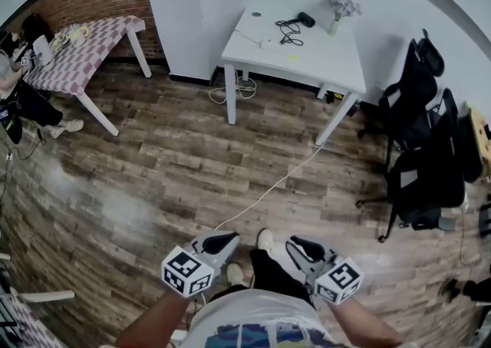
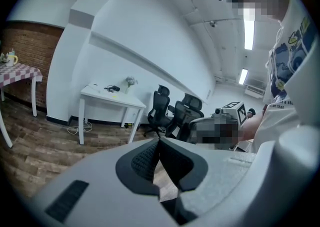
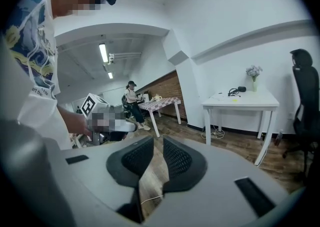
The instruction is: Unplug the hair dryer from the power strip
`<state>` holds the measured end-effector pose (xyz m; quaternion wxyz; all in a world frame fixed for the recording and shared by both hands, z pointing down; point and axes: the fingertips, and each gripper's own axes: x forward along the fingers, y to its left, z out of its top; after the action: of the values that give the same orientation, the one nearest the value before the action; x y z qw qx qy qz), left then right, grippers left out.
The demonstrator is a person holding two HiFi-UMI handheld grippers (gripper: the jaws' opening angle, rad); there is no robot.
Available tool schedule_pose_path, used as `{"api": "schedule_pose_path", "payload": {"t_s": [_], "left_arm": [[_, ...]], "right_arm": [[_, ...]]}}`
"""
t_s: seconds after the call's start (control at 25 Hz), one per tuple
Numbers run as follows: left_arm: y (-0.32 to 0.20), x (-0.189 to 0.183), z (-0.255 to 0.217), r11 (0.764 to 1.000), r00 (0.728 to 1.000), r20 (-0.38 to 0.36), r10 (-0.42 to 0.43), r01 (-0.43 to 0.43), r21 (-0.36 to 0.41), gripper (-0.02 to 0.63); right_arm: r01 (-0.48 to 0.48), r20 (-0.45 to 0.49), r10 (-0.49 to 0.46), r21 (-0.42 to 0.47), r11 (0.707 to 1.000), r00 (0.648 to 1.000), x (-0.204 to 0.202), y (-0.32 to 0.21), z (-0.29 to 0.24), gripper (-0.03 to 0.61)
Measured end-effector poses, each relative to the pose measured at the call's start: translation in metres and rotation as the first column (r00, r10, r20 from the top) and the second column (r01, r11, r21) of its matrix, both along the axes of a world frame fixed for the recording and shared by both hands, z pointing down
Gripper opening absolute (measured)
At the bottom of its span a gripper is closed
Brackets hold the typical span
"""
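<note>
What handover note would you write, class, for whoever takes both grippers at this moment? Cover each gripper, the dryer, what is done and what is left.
Left gripper: shut, empty.
Right gripper: jaws slightly apart, empty.
Both are low over the floor, far from the table.
Dryer: lies near the table's far edge, with its black cord coiled beside it. The strip is too small to make out from here.
Done: nothing yet.
Left: walk to the table, find the strip, then probably steady it with one gripper and pull the plug with the other.
</note>
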<state>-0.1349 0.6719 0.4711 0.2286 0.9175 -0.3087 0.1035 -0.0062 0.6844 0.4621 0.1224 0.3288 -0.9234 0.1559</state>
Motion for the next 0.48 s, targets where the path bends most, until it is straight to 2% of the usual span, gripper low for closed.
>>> {"api": "schedule_pose_path", "payload": {"t_s": [0.08,0.28,0.48], "left_arm": [[-0.020,0.009,0.001,1.000,1.000,0.005,0.010,-0.010,-0.013,0.005],[-0.071,0.032,-0.003,0.999,0.998,0.033,0.050,-0.050,-0.018,0.003],[-0.128,0.051,-0.012,1.000,0.999,0.050,0.018,-0.017,-0.014,0.003]], "right_arm": [[-0.016,-0.009,0.016,-0.012,1.000,1.000,0.009,-0.022,0.002,0.072],[-0.005,0.010,0.005,-0.008,1.000,1.000,0.021,-0.080,0.007,0.088],[0.019,0.026,-0.019,0.017,1.000,0.999,0.037,-0.142,0.002,0.120]]}}
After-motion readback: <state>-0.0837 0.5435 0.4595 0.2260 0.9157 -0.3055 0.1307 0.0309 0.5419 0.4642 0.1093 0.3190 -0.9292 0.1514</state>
